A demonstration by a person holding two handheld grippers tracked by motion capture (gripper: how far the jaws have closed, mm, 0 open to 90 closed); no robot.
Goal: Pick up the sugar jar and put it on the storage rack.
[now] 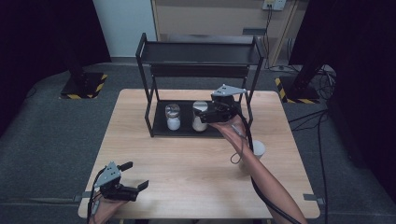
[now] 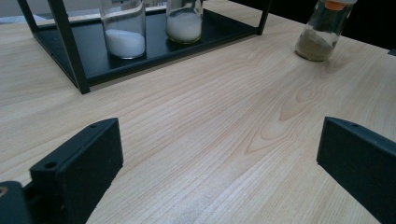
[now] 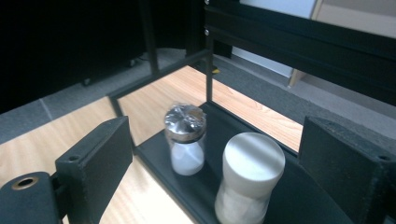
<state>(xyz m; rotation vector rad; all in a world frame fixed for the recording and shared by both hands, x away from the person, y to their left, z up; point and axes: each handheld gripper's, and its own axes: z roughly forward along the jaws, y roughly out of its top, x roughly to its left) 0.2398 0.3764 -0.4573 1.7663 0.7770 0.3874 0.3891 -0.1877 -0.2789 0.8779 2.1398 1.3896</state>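
A black two-shelf rack (image 1: 198,53) stands at the back of the wooden table (image 1: 187,158). On its lower shelf (image 3: 159,158) are two jars of white powder: one with a crinkled silver lid (image 3: 186,140), one with a flat white lid (image 3: 250,172). My right gripper (image 1: 205,114) hovers at the rack's right front, just above the white-lidded jar (image 1: 200,116). Its jaws are open and touch nothing. My left gripper (image 1: 135,175) rests open near the table's front left corner, with bare wood between its jaws (image 2: 222,140).
A third jar (image 2: 323,32) with an orange lid and tan powder stands on the table right of the rack, beside the right forearm (image 1: 257,149). The rack's upright posts (image 2: 70,51) frame the lower shelf. Dark floor surrounds the table.
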